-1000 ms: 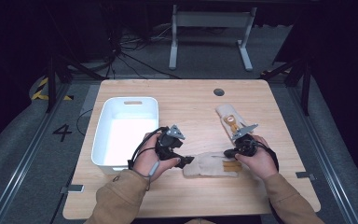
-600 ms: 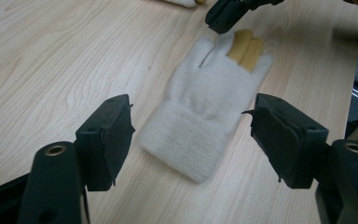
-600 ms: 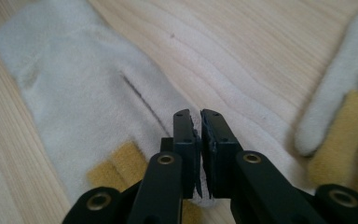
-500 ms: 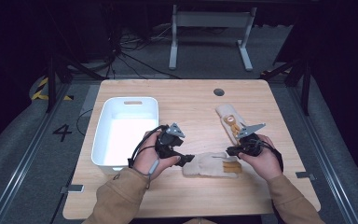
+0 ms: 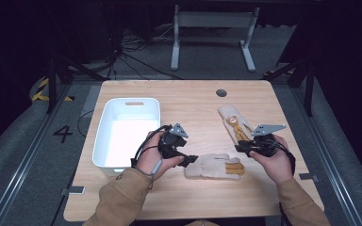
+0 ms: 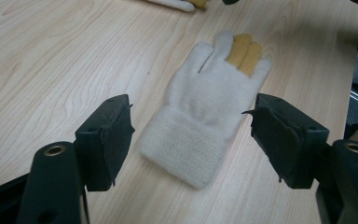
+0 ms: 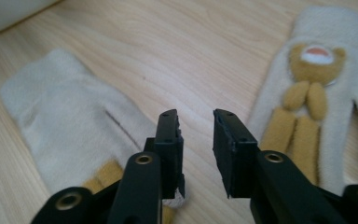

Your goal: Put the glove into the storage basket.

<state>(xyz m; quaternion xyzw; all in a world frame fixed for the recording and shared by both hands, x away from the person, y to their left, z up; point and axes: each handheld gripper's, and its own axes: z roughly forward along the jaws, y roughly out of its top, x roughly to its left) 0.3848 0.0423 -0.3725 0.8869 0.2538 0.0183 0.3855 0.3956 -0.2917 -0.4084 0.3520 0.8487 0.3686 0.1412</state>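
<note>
Gloves [image 5: 214, 165] lie on wooden table [image 5: 179, 99], dark room; both claws spread, empty.

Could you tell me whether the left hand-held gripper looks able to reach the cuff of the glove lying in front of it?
Probably yes: the left hand-held gripper is open, with the glove cuff between the jaws.

White bin [image 5: 122, 132] on wooden table [image 5: 193, 99], left.

In the right gripper view, the nearer glove [image 7: 70, 126] lies left of the jaws, its fingertips hidden behind the left jaw. The bear glove [image 7: 326, 88], right of the jaws, is cut off by the right edge, its lower fingers hidden behind the right jaw
</note>
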